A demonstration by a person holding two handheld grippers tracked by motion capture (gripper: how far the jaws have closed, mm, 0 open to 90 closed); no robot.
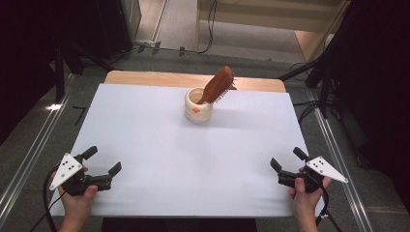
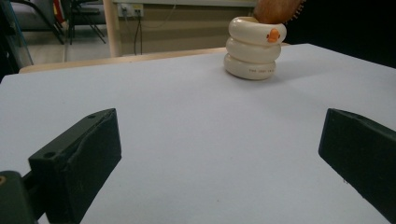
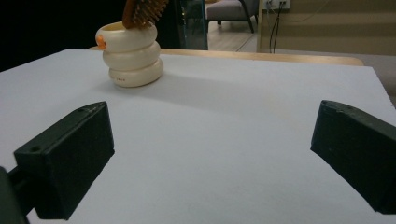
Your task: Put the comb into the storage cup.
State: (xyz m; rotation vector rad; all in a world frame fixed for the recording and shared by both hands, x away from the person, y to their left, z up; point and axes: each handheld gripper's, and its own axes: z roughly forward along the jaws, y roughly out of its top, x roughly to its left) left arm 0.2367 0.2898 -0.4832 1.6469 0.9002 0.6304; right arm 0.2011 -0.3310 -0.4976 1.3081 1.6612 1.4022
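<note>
Standing head-up in the cream ringed holder (image 1: pixel 198 106) at table centre-back, the wooden hairbrush (image 1: pixel 218 84) leans right. Left gripper (image 1: pixel 102 166) and right gripper (image 1: pixel 285 164) rest well apart, jaws wide, empty. Brush likely light, stiff; grasp the exposed wooden back, not the bristles.

Brown wooden hairbrush (image 1: pixel 217 85) stands handle-down, tilted right, in cream ringed cup (image 1: pixel 198 110) w/ orange spot, far-centre of desk.

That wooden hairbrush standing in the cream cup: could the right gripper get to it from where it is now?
Probably yes. The right gripper is open, and only bare white table lies between it and the hairbrush, which leans out of the cup.
</note>
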